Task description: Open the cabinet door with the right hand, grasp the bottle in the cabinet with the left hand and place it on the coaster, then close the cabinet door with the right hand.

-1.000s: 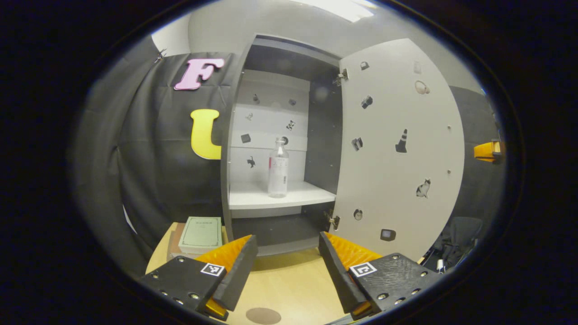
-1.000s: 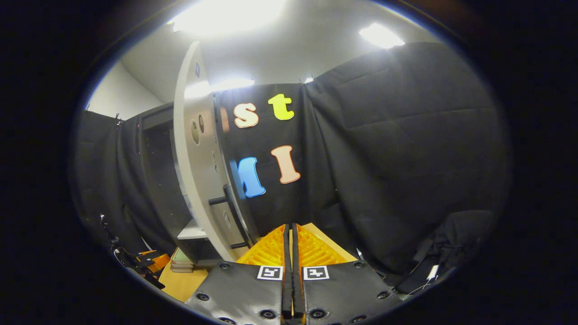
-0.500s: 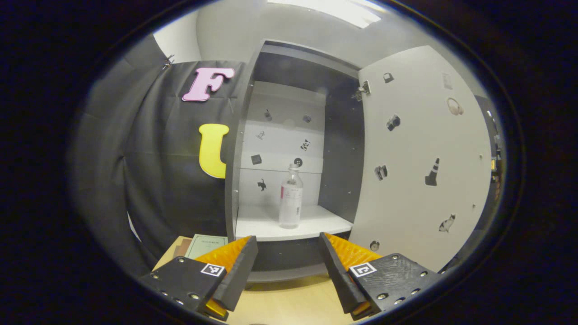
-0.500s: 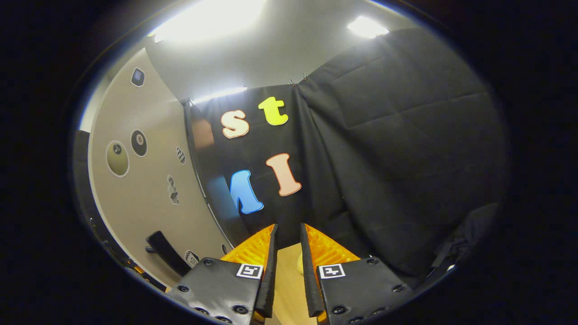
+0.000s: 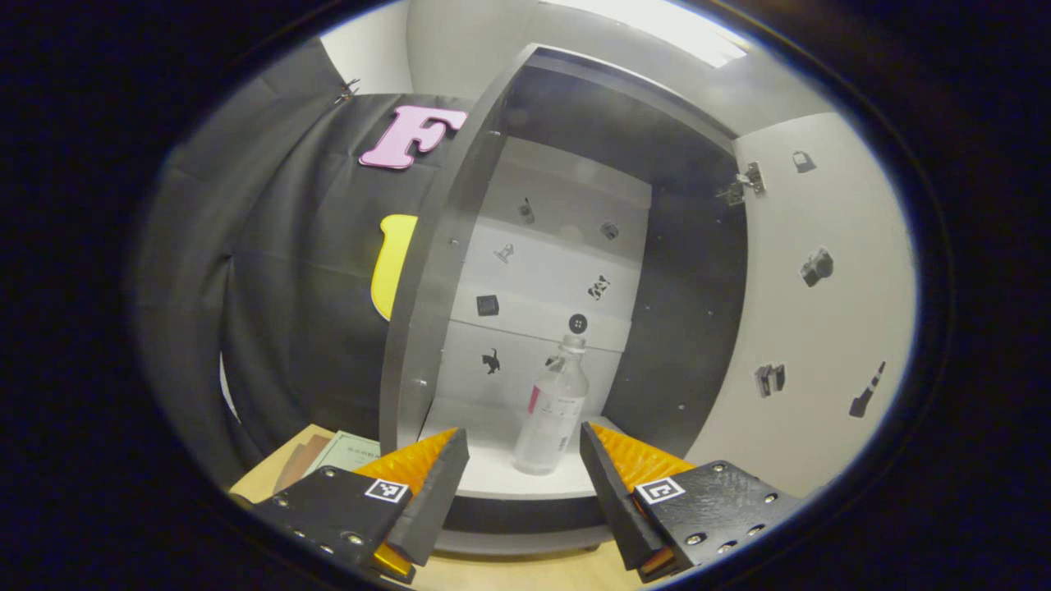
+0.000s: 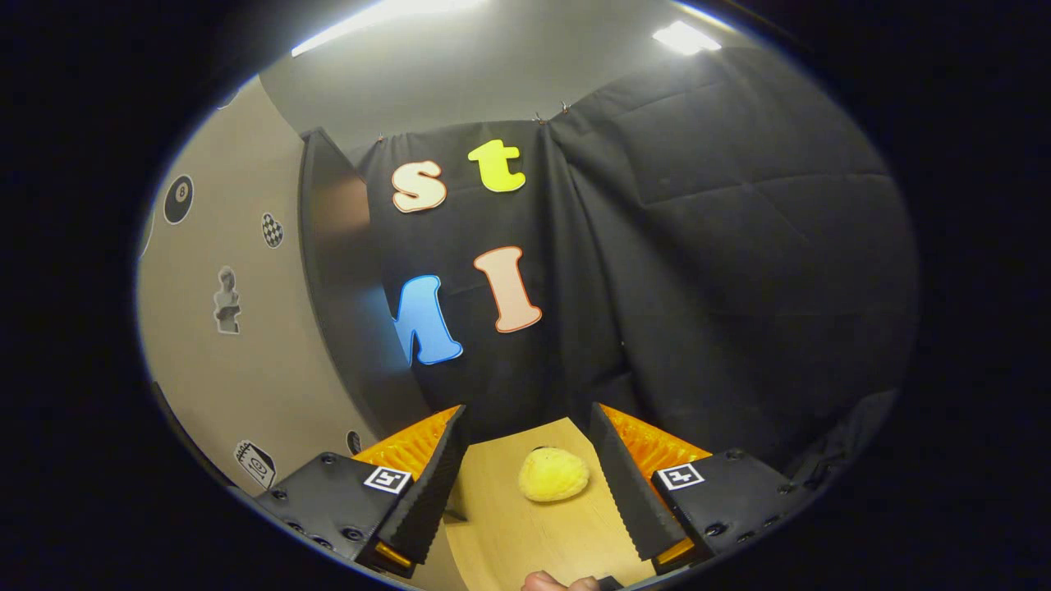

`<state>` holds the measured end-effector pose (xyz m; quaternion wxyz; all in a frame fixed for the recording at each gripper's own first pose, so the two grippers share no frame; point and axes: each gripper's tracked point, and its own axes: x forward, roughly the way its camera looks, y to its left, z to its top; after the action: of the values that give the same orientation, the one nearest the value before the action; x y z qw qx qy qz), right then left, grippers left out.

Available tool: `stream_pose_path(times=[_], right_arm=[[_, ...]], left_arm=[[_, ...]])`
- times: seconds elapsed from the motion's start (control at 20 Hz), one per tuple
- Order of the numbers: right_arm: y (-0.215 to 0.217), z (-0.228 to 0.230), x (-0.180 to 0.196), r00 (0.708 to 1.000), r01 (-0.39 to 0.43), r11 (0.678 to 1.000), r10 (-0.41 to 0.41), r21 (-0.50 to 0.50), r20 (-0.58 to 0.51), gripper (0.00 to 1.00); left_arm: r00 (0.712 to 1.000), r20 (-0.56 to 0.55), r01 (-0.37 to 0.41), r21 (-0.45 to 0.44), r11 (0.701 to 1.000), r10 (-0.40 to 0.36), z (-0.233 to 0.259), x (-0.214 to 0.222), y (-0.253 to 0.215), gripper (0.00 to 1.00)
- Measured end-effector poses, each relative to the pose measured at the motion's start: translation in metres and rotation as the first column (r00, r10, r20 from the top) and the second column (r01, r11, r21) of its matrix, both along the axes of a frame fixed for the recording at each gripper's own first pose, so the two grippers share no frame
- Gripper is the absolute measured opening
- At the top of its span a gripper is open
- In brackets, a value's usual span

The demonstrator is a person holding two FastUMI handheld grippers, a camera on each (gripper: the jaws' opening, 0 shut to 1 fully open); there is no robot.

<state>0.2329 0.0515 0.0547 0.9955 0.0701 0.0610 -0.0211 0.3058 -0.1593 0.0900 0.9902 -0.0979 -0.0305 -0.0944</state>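
the left tongs (image 5: 524, 480) are released, the two wedge-shaped fingers with ribbed inner faces standing wide apart and holding nothing. at the far left of the left gripper view a pale green booklet (image 5: 345, 451) lies on a flat stack on the light wooden worktop (image 5: 525, 573), beside the cabinet (image 5: 427, 328). the cabinet has smooth grey side panels and a white shelf (image 5: 501, 476). on this shelf stands the bottle (image 5: 552, 410), upright, clear plastic with a white cap and a label, seen between the finger tips but not touched by them. to the right the cabinet door (image 5: 821, 328) is open, flat and pale, with small stickers and metal hinges.

the right tongs (image 6: 525, 480) are also released and empty. left of them is the door's sticker-covered face, and between the fingers a fuzzy yellow round thing (image 6: 553, 478) rests on the worktop.
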Motion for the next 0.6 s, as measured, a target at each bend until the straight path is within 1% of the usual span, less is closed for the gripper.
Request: stream_pose_path(times=[0.05, 0.15, 0.2, 0.35, 0.55, 0.6], right_arm=[[-0.004, -0.002, 0.004, 1.000, 0.005, 1.000, -0.005, -0.005, -0.003, 0.93], [-0.009, -0.009, 0.011, 1.000, 0.009, 1.000, -0.009, -0.008, -0.019, 0.93], [-0.010, -0.012, 0.014, 1.000, 0.008, 1.000, -0.008, -0.004, -0.028, 0.93], [-0.013, -0.023, 0.021, 0.998, 0.001, 1.000, 0.000, 0.007, -0.064, 0.93], [-0.019, -0.029, 0.029, 0.997, 0.012, 1.000, -0.013, -0.007, -0.073, 0.93], [-0.020, -0.030, 0.031, 0.997, 0.012, 1.000, -0.013, -0.008, -0.076, 0.93]], left_arm=[[1.000, 0.010, 0.005, 0.001, 1.000, -0.005, 0.004, 0.009, -0.003, 0.85], [0.999, 0.034, 0.015, 0.021, 1.000, -0.016, 0.012, 0.023, -0.010, 0.84], [0.999, 0.042, 0.014, 0.031, 0.999, -0.016, 0.015, 0.030, -0.014, 0.82], [0.998, 0.054, 0.028, 0.047, 0.998, -0.030, 0.017, 0.051, -0.028, 0.82], [0.998, 0.053, 0.039, 0.101, 0.994, -0.045, 0.012, 0.072, -0.044, 0.82], [0.998, 0.048, 0.042, 0.107, 0.993, -0.048, 0.011, 0.075, -0.048, 0.84]])
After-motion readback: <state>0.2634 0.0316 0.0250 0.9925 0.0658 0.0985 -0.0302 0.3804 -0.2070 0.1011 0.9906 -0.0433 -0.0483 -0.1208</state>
